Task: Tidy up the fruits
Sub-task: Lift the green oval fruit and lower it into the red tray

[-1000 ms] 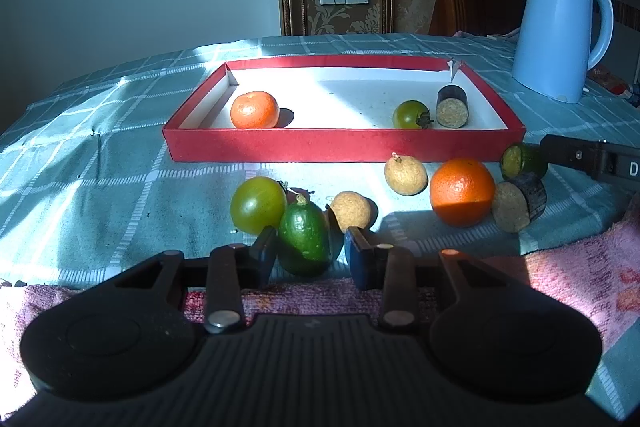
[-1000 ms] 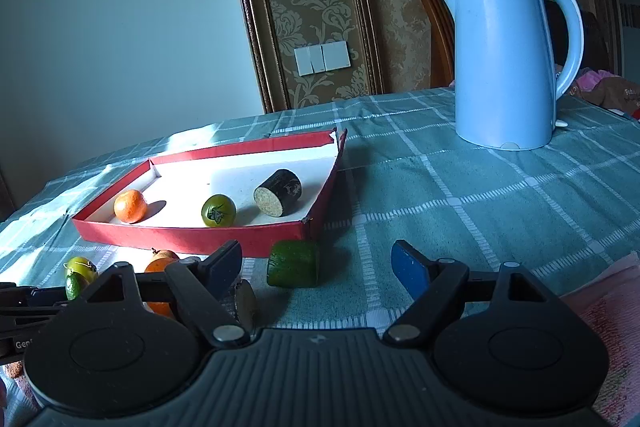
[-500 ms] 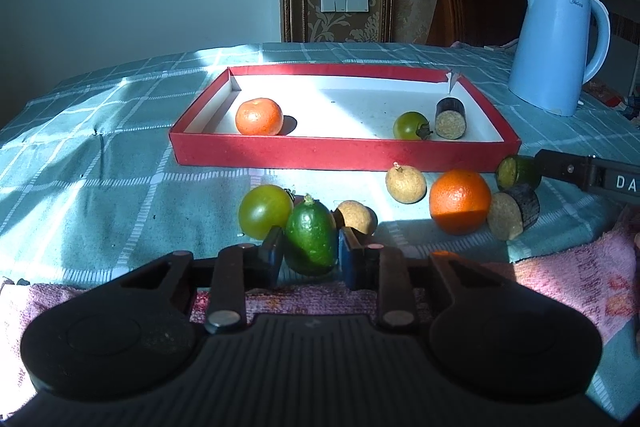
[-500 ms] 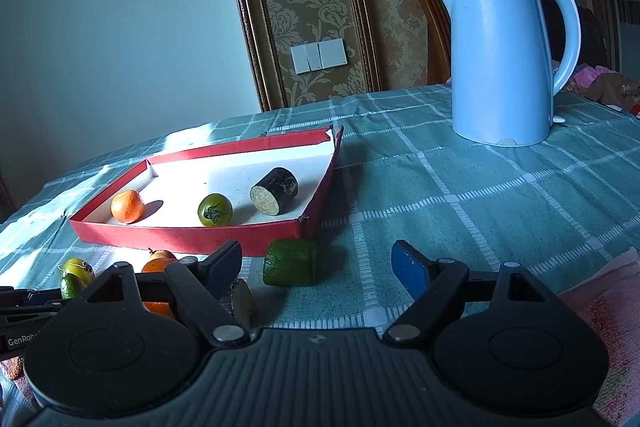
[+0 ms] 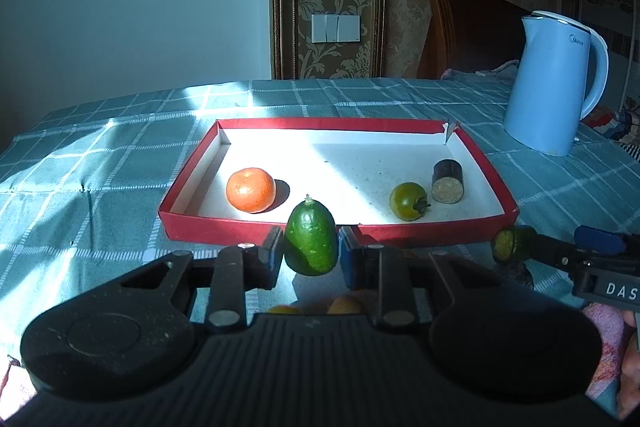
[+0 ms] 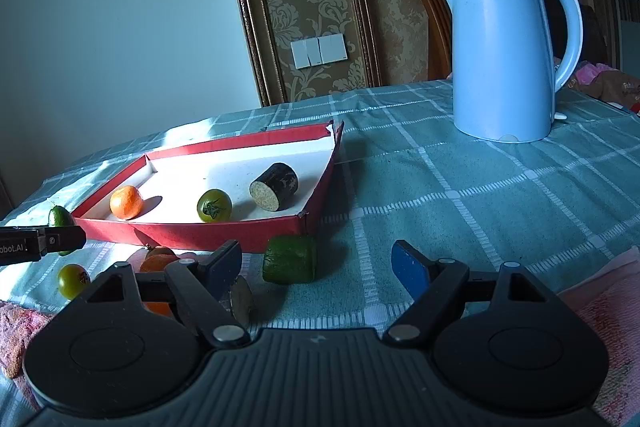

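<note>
— Item held?
— One small green avocado-shaped fruit (image 5: 311, 242), stem up, clamped between the left gripper (image 5: 310, 254) pads, clear of the tablecloth (image 5: 100, 163), just short of the red tray (image 5: 496, 183).
— Beyond the jaws?
— A mandarin (image 5: 251, 190), a green tomato (image 5: 408, 201), a dark cut piece (image 5: 447, 181).
— Right gripper (image 6: 316, 267)?
— Jaws wide, nothing gripped; green cut chunk (image 6: 290, 259) lies between them.

table (image 6: 460, 187): checked cloth | on it: red tray (image 6: 200, 233); blue kettle (image 6: 500, 59); pink towel (image 6: 608, 311)
</note>
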The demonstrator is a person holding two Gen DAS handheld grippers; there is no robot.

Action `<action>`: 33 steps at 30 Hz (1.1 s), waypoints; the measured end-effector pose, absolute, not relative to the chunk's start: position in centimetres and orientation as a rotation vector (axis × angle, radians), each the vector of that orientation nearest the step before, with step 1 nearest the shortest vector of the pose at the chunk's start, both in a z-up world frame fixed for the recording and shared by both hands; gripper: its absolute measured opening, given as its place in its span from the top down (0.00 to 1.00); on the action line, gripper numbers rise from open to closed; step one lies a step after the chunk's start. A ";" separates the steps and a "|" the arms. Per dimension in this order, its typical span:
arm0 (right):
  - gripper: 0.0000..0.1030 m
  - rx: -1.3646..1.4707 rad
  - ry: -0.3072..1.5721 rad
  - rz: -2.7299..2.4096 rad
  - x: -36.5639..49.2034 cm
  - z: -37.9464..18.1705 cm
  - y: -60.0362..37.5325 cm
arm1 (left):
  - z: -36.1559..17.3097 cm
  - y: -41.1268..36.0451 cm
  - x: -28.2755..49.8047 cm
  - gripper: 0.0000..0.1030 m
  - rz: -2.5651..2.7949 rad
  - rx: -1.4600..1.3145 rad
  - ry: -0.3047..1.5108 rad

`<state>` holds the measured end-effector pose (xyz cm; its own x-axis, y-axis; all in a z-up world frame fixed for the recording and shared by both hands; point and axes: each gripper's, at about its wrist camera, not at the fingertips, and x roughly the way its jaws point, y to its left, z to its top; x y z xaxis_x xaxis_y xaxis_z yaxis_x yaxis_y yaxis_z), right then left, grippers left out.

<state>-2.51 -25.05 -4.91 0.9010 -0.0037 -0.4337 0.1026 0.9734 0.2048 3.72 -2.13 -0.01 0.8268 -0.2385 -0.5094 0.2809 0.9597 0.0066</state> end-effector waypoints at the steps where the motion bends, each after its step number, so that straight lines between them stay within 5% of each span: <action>1: 0.20 0.226 0.447 -0.056 -2.5 -4.9 -25.1 | 0.1 -2.5 4.6 0.74 -0.280 0.085 0.528; 18: 0.20 0.243 0.469 -0.053 -2.1 -5.1 -25.4 | -1.8 -5.1 14.7 0.74 -0.228 0.068 0.633; 33: 0.20 0.243 0.474 -0.050 -2.1 -5.0 -25.4 | -3.0 -5.6 16.1 0.74 -0.208 0.079 0.678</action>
<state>-2.09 -25.40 -5.03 0.8892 0.0088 -0.4574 0.1036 0.9700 0.2199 16.07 -5.61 -3.04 0.7588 -0.1653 -0.6300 0.2168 0.9762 0.0051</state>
